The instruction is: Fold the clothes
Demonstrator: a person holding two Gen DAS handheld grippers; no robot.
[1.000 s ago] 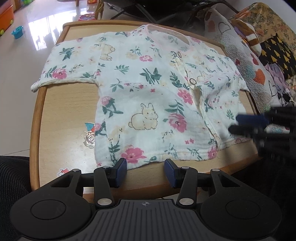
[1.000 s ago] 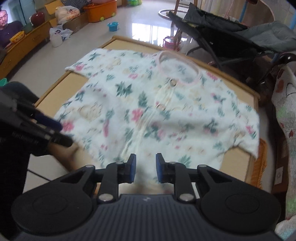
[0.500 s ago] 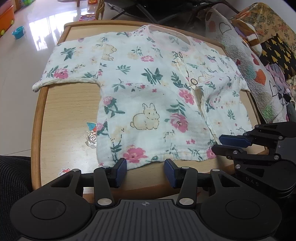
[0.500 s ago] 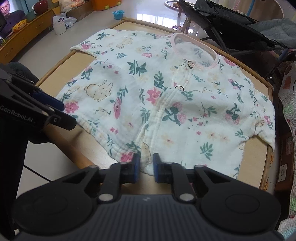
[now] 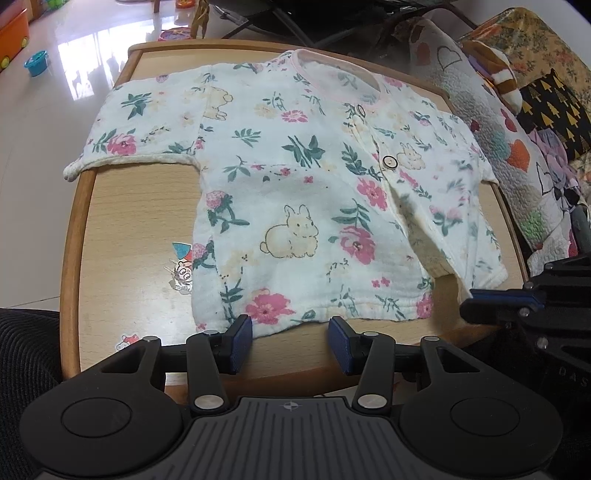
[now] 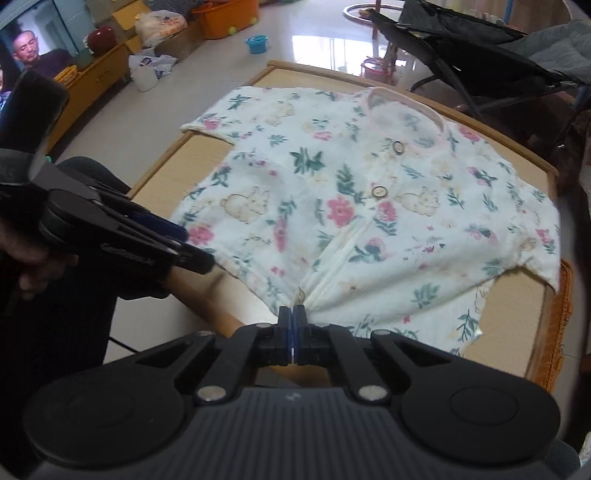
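A small white floral baby shirt (image 5: pixel 306 192) with bunny prints lies face up on a low wooden table (image 5: pixel 129 229), collar at the far side. My left gripper (image 5: pixel 290 345) is open, its blue pads just short of the near hem. In the right wrist view the shirt (image 6: pixel 369 206) has its near hem gathered and lifted, and my right gripper (image 6: pixel 292 325) is shut on that hem by the front opening. In the left wrist view the right gripper (image 5: pixel 498 304) shows at the hem's right corner. The right wrist view shows the left gripper (image 6: pixel 177 243) at the left.
Cartoon stickers (image 5: pixel 181 266) mark the tabletop near the shirt's left edge. Patterned cushions (image 5: pixel 517 122) crowd the table's right side. A black folding stroller (image 6: pixel 461 48) stands beyond the far edge. Toys and orange bins (image 6: pixel 225 18) sit on the tiled floor.
My right gripper has gone from nearly shut to shut on the shirt's near hem, which is now bunched and raised. The left gripper has stayed open at the hem.
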